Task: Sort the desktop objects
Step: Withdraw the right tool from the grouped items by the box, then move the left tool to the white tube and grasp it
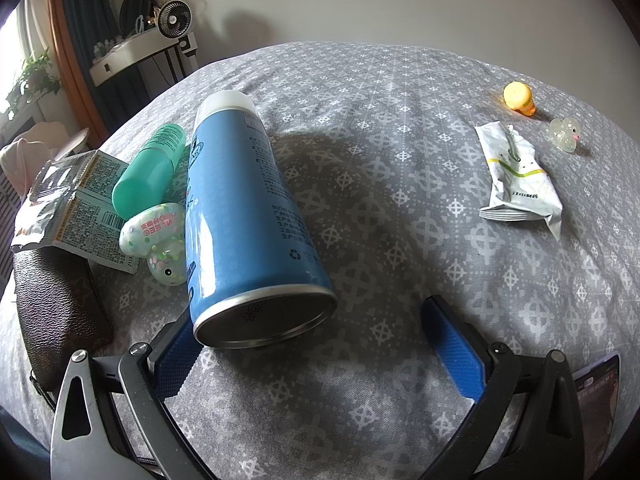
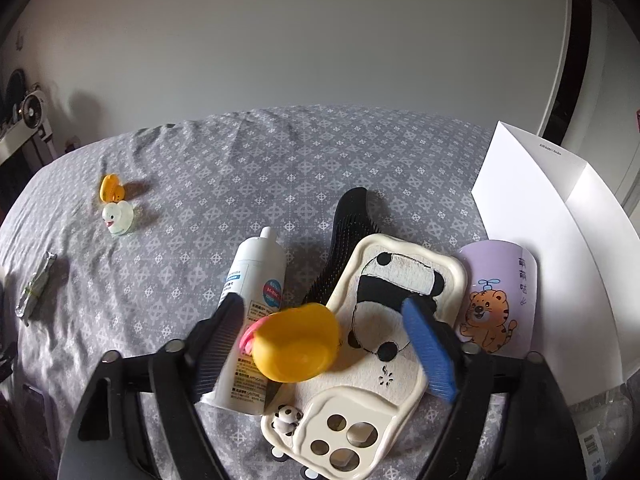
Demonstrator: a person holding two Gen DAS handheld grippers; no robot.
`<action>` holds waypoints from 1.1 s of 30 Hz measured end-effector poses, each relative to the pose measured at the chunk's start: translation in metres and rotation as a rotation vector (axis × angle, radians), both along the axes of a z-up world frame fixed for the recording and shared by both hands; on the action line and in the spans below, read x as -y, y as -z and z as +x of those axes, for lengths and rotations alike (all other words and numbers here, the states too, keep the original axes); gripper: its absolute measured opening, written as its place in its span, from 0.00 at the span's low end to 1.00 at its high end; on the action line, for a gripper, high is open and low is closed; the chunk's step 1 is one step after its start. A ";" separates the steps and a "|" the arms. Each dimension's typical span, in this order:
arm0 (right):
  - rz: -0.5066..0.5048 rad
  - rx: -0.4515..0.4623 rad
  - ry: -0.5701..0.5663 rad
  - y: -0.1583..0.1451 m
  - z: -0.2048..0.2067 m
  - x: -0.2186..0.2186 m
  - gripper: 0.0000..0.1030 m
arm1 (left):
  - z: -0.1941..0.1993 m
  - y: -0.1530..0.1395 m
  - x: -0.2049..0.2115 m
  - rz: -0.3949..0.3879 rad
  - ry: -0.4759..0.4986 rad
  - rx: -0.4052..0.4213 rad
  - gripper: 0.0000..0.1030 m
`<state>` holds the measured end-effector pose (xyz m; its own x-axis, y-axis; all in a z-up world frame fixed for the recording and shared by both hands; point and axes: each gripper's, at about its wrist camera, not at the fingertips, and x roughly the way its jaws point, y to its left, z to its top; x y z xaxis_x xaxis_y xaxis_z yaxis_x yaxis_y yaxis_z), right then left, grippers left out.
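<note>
my right gripper gapes around the yellow duck resting on the panda phone case, from which it may roll, while my left gripper idles open beside the blue can.

ducks: 3 | bottles: 3 | phone cases: 2 | sachets: 2

Duck on phone case, bottle left, comb behind
</note>
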<state>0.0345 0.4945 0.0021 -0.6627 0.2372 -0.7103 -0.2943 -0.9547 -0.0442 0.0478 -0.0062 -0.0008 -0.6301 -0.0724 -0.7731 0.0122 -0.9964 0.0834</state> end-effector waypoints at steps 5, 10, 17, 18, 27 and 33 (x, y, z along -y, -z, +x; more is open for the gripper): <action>-0.024 -0.114 -0.062 -0.030 0.013 0.029 1.00 | 0.000 0.000 0.000 0.000 0.000 0.000 1.00; -0.031 -0.075 -0.370 -0.026 0.009 0.106 1.00 | 0.000 0.000 0.000 0.001 0.000 0.000 1.00; -0.005 0.146 -0.507 0.067 0.009 0.166 1.00 | -0.001 -0.001 0.002 0.014 -0.003 0.010 1.00; -0.014 0.175 -0.502 0.080 0.010 0.164 1.00 | -0.002 -0.002 0.002 0.022 -0.003 0.015 1.00; 0.005 0.137 -0.497 0.108 0.024 0.155 1.00 | -0.009 -0.027 0.004 0.245 0.098 0.059 1.00; 0.005 0.131 -0.498 0.107 0.024 0.156 1.00 | -0.015 -0.058 -0.023 0.318 0.186 0.013 1.00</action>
